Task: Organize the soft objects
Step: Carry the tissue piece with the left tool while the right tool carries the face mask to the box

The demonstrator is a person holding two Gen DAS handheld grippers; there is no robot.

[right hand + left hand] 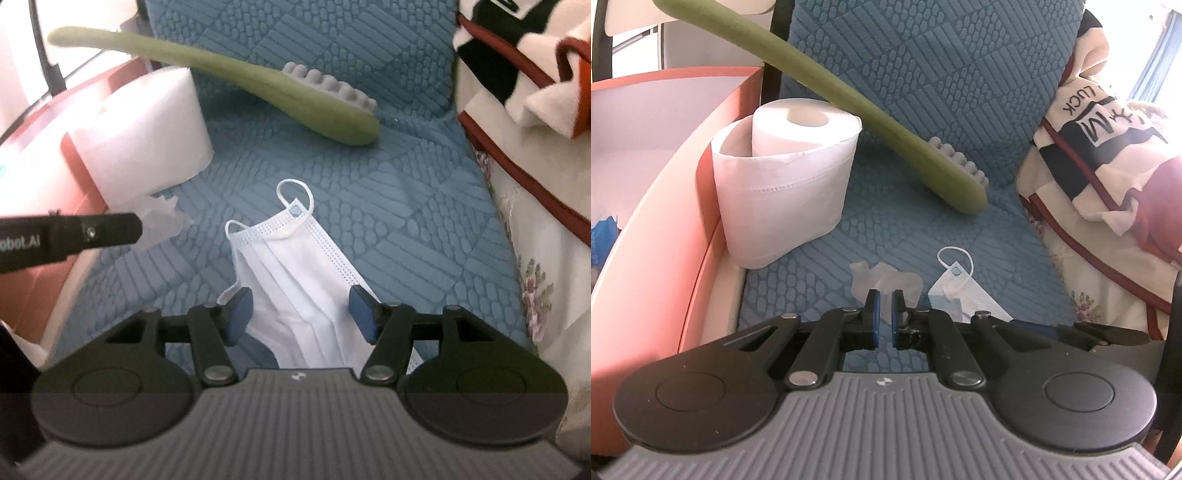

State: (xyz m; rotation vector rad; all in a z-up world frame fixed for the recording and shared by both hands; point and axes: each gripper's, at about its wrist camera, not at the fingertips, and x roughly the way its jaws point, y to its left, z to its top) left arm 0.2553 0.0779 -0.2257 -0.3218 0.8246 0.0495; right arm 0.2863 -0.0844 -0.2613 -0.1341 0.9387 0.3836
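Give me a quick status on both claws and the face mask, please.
Left claw shut on clear plastic scrap. Right claw open, straddling face mask. Green brush beyond, not blocking.

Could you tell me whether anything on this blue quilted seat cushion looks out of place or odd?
Yes. The long green massage brush with grey nubs leans tilted over the white toilet paper roll, whose outer sheet hangs loose. A crumpled clear plastic wrapper and a white pleated face mask lie loose on the blue quilted cushion.
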